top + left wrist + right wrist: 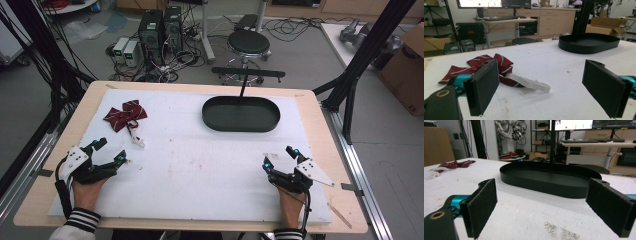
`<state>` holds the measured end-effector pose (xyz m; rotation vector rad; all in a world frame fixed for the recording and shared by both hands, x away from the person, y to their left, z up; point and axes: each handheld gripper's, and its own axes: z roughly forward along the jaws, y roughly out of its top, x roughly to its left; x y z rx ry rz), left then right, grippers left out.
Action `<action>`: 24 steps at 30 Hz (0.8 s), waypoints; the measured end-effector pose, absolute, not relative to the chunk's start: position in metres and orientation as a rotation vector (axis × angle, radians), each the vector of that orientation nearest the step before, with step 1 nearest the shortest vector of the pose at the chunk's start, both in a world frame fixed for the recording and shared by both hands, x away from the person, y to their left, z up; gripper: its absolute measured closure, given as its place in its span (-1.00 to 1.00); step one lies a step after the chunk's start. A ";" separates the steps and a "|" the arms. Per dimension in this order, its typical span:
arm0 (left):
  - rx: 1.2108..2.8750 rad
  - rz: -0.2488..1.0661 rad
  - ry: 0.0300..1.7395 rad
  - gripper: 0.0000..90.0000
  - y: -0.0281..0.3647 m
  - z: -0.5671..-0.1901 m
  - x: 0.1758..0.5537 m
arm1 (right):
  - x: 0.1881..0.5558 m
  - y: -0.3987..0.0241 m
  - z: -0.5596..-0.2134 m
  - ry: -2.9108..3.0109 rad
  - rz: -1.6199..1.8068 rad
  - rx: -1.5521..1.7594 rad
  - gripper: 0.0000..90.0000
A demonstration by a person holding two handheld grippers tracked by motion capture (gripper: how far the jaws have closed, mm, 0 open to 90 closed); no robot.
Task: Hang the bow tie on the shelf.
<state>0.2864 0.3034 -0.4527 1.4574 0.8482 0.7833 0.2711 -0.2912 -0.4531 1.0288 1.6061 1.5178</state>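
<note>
Near the front left corner of the white foam-covered table top (200, 165), the left gripper (111, 151) rests low over the surface in the person's left hand (88, 192), its jaws spread wide apart with nothing between them; in the left gripper view the two black padded fingers (482, 86) stand well apart over bare white surface. Near the front right corner the right gripper (281, 157) sits in the same way, held by the right hand (290, 202), its jaws likewise released and empty, the flat pads (481, 205) framing open table. Toward the back left part of the surface lies a dark red bow tie with thin pale stripes (125, 115), crumpled flat, and its white strap with a plastic clasp (136, 137) trails from it toward the front edge, ending just ahead of the left gripper. In the left gripper view the bow tie (487, 65) lies just beyond the left finger. Toward the back edge, right of centre, stands a shallow black oval tray (241, 125), empty, well apart from both grippers and from the bow tie; the right gripper view looks straight at its near wall (541, 186).
</note>
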 end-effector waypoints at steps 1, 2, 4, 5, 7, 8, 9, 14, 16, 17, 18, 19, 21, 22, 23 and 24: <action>1.456 0.782 0.850 -0.68 0.303 -0.453 0.286 | 0.271 -0.291 -0.453 1.606 1.518 1.029 -0.80; 1.455 0.781 0.850 -0.68 0.303 -0.453 0.286 | 0.271 -0.291 -0.453 1.603 1.518 1.030 -0.79; 1.455 0.781 0.850 -0.68 0.303 -0.453 0.286 | 0.271 -0.292 -0.453 1.603 1.520 1.030 -0.79; 1.456 0.782 0.851 -0.68 0.303 -0.453 0.286 | 0.271 -0.292 -0.453 1.603 1.522 1.032 -0.80; 1.462 0.784 0.851 -0.68 0.303 -0.453 0.287 | 0.271 -0.291 -0.453 1.603 1.521 1.030 -0.80; 1.464 0.785 0.852 -0.68 0.303 -0.453 0.287 | 0.271 -0.291 -0.453 1.603 1.523 1.029 -0.79; 1.464 0.785 0.852 -0.68 0.303 -0.453 0.287 | 0.271 -0.291 -0.453 1.604 1.522 1.029 -0.79; 1.463 0.787 0.860 -0.68 0.303 -0.452 0.287 | 0.271 -0.291 -0.453 1.603 1.524 1.034 -0.79; 1.468 0.784 0.869 -0.68 0.303 -0.452 0.288 | 0.271 -0.291 -0.453 1.604 1.519 1.029 -0.79; 1.473 0.779 0.874 -0.68 0.303 -0.452 0.288 | 0.271 -0.291 -0.453 1.605 1.521 1.030 -0.79; 1.473 0.779 0.874 -0.68 0.303 -0.452 0.288 | 0.271 -0.291 -0.453 1.605 1.521 1.030 -0.80; 1.475 0.777 0.879 -0.68 0.303 -0.452 0.289 | 0.271 -0.291 -0.453 1.603 1.521 1.029 -0.80; 1.475 0.771 0.893 -0.68 0.302 -0.451 0.290 | 0.271 -0.291 -0.453 1.603 1.523 1.029 -0.79; 1.475 0.771 0.893 -0.68 0.302 -0.451 0.290 | 0.271 -0.291 -0.453 1.603 1.524 1.029 -0.79; 1.501 0.783 0.901 -0.68 0.302 -0.450 0.291 | 0.271 -0.291 -0.453 1.603 1.523 1.029 -0.80; 1.501 0.783 0.901 -0.68 0.302 -0.450 0.291 | 0.271 -0.291 -0.453 1.602 1.522 1.030 -0.79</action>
